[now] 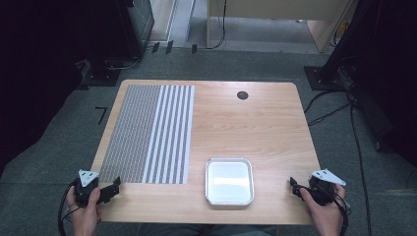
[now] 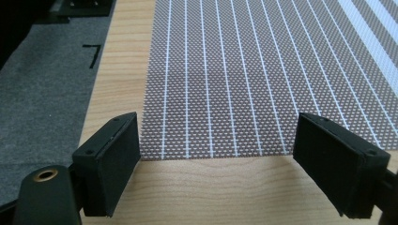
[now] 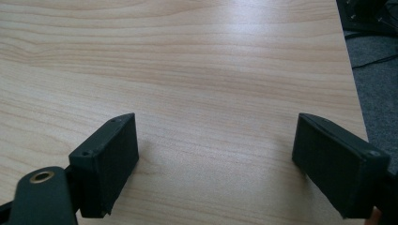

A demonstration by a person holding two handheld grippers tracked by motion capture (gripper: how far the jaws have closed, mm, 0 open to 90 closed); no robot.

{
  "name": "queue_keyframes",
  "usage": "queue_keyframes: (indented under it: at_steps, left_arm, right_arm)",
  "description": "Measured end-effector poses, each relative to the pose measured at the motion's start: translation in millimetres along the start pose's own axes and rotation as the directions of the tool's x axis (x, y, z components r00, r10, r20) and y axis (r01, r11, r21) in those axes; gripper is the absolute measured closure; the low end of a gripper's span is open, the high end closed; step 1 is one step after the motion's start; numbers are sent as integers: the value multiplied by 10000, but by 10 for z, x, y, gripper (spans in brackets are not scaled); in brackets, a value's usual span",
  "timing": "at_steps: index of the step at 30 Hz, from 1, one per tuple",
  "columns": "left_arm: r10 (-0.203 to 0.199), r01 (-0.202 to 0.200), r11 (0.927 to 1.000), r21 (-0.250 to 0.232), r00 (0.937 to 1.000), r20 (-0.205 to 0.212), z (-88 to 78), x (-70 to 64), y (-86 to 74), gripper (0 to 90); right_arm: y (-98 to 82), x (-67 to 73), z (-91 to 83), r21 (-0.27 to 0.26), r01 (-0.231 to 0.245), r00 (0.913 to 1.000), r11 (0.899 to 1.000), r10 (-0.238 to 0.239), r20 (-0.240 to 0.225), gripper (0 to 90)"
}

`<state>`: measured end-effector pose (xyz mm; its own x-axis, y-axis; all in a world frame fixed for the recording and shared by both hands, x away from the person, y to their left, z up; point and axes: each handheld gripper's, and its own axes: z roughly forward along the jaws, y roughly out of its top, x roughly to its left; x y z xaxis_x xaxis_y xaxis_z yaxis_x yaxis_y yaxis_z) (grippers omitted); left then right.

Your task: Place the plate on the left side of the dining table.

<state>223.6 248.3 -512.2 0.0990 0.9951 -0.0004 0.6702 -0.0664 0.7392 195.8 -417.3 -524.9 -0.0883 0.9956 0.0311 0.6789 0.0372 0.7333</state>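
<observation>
Left gripper [image 1: 116, 188] at near left table corner, jaws wide apart, nothing between them, hovering at near edge of woven placemat [image 1: 147, 132]; same in left gripper view, left gripper [image 2: 218, 154] framing placemat [image 2: 263, 75] edge, pads clear of it. Right gripper [image 1: 294, 187] at near right corner, jaws likewise spread and empty, over bare wood; right gripper [image 3: 216, 154] in its own view above plain tabletop

Placemat flat on left half of table [image 1: 255, 123], brown-grey weave with thin white lines on one side, broad white stripes toward table middle. Metal tray [image 1: 229, 181] just right of placemat's near corner, close to near edge, between both grippers, well apart from each; square, rounded corners, nothing inside. Small dark round grommet [image 1: 242, 95] near far edge

Light wood table on grey carpet [image 1: 59, 147]; black cables [image 1: 359, 147] across floor at right, dark equipment at left and right, pale wooden furniture [image 1: 275, 19] beyond. Small black mark [image 1: 102, 114] on carpet left of table

Far corners of room lost in darkness; forearms cut off by bottom edge; tray interior washed out by glare

Left hand [image 1: 84, 209] and right hand [image 1: 324, 211] each wrapped round a handle, grippers angled inward and forward, low over table, grey three-cornered plates on top, cables trailing back
</observation>
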Motion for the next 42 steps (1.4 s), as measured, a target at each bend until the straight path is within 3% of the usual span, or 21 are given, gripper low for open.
queue_keyframes:
  at_steps: [7,12,20,25,35,42]
  left_arm:
    - [-2,3,9998,-220,10000,49,-34,-53,24,145]
    - [83,-78,9993,-358,9999,151,-70,-160,55,145]
    - [395,-387,9983,-431,9991,183,-24,-351,89,145]
    - [162,-138,9985,-527,9989,444,-36,-421,124,145]
    - [510,-437,9949,-910,9956,789,-107,-726,247,145]
    - [845,-695,9901,-1218,9888,1232,-177,-998,343,144]
  right_arm:
    - [-12,8,-21,-148,-149,9998,9998,147,-124,153]
    - [34,53,-88,-503,-189,9998,9986,184,-99,151]
    - [92,142,-149,-898,-327,9983,9954,282,-502,149]
    - [120,199,-161,-932,-391,9976,9949,335,-614,150]
    - [180,350,-195,-1110,-223,9963,9936,128,-851,151]
    - [212,434,-199,-1119,-284,9936,9933,158,-1121,151]
